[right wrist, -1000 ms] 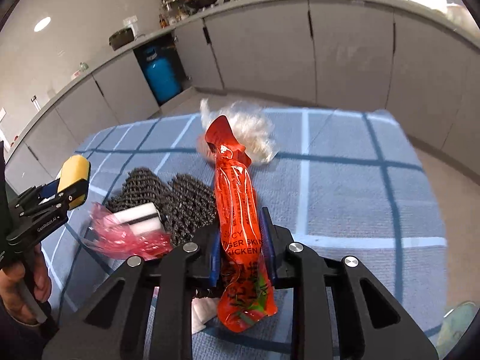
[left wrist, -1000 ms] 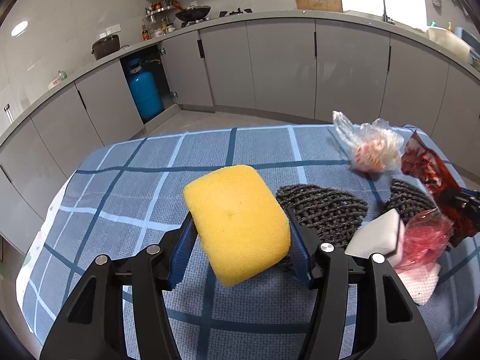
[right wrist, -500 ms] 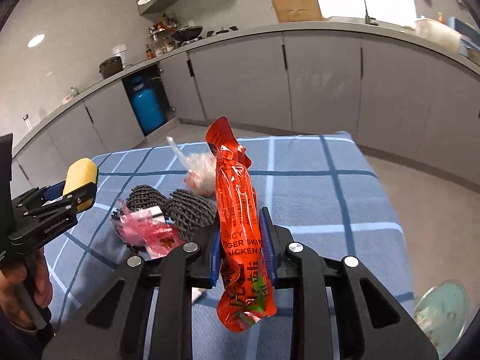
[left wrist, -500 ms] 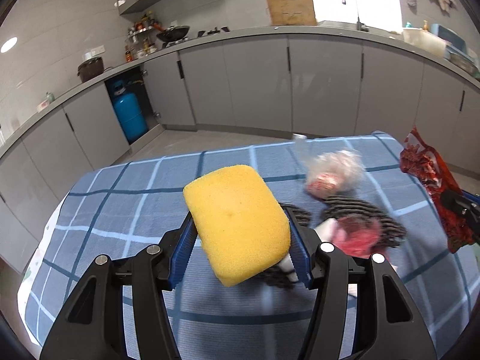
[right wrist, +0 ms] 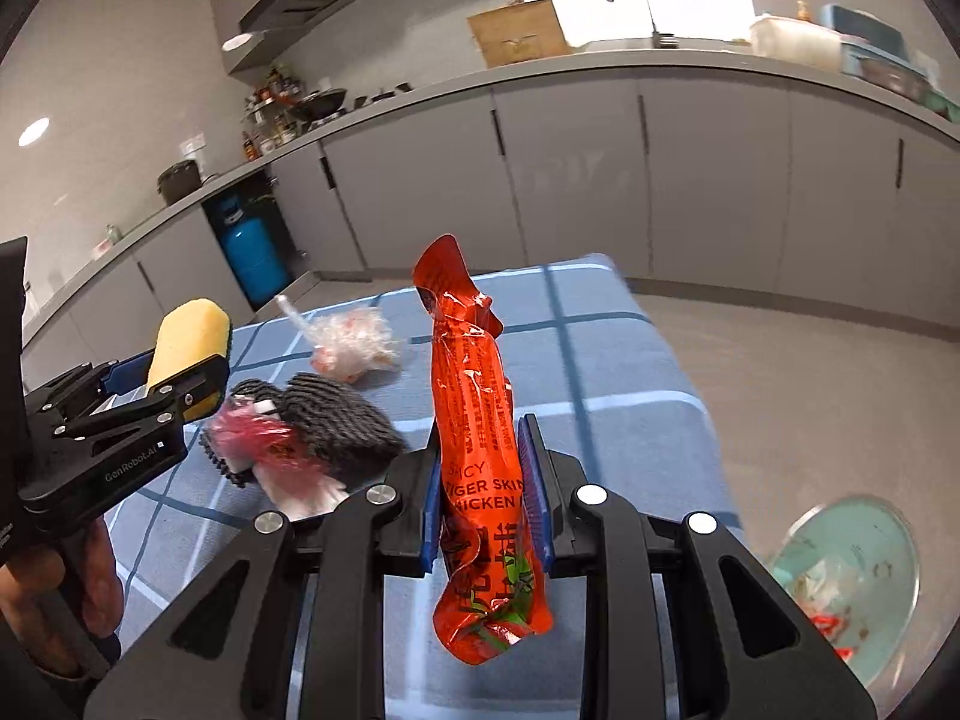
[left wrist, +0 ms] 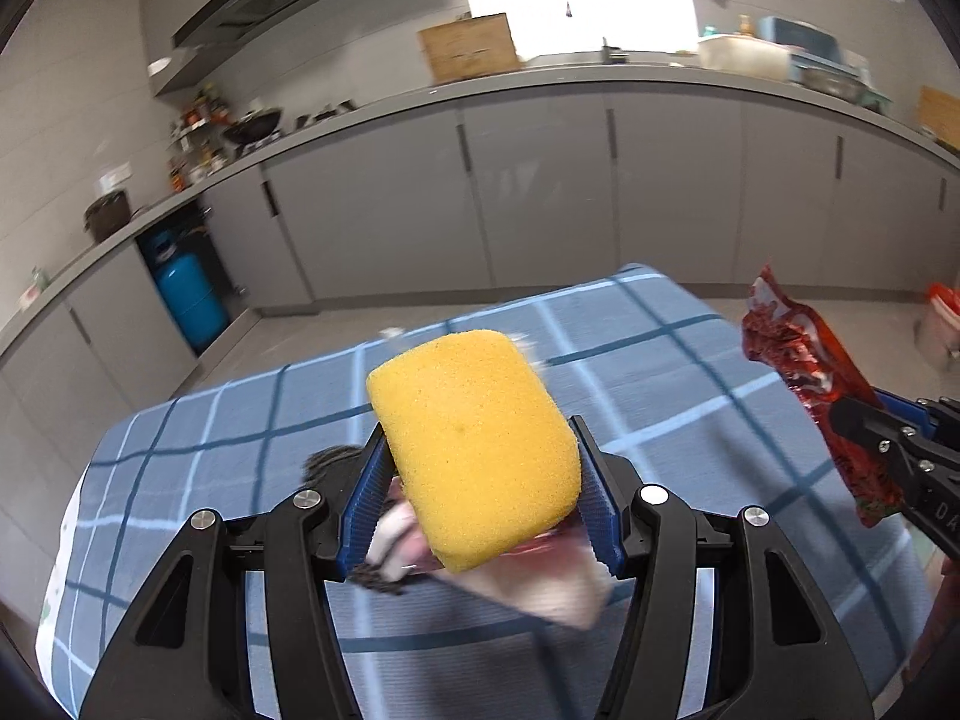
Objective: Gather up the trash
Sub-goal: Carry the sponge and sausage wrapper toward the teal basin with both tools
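We have the blue checked table (right wrist: 606,324) ahead of us, and a pale green bin (right wrist: 852,570) with scraps in it sits on the floor at about four o'clock in the right wrist view, just off the table's near right corner. Our judgement is that the step in hand is carrying what we hold over to that bin.

The right gripper (right wrist: 483,507) is clamped on the red snack wrapper (right wrist: 477,396), which stands upright between the blue pads. The left gripper (left wrist: 480,492) squeezes the yellow sponge (left wrist: 474,444) across its width.

To do this well, we should swing the right gripper toward four o'clock until the wrapper hangs over the bin's mouth, then let go; the wrapper is light and may drift, so we release low.

A clear plastic bag (right wrist: 354,342), dark mesh pads (right wrist: 336,420) and a pink wrapper (right wrist: 252,438) lie on the table at ten o'clock, waiting.
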The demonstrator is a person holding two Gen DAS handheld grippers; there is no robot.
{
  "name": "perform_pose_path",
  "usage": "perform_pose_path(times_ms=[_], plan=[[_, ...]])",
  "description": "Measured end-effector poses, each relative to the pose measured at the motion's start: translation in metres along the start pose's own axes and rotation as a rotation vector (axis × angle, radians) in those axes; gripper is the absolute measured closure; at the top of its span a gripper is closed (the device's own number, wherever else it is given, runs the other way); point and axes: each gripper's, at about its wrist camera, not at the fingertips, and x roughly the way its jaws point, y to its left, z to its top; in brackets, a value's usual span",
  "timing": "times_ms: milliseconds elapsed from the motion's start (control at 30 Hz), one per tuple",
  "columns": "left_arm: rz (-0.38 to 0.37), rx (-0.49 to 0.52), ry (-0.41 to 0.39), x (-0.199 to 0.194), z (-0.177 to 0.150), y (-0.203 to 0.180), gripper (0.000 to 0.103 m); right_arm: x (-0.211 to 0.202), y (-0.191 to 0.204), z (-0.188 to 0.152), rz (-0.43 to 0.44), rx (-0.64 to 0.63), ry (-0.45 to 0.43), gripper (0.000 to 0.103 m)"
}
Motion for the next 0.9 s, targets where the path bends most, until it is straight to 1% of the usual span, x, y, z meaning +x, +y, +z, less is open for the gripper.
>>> perform_pose_path(times_ms=[200, 400, 733, 900], plan=[[-0.059, 0.067, -0.023, -0.004, 0.006, -0.044, 0.046, -0.013, -0.031, -0.009, -0.042, 0.053, -0.015, 0.078], [-0.129, 0.128, -0.046, -0.010, 0.009, -0.091, 0.046, -0.031, -0.071, -0.018, -0.095, 0.113, -0.029, 0.078], [-0.264, 0.232, -0.058, -0.015, 0.008, -0.173, 0.046, -0.062, -0.135, -0.038, -0.203, 0.208, -0.049, 0.078], [-0.325, 0.281, -0.065, -0.019, 0.002, -0.211, 0.046, -0.070, -0.163, -0.051, -0.247, 0.253, -0.049, 0.078]])
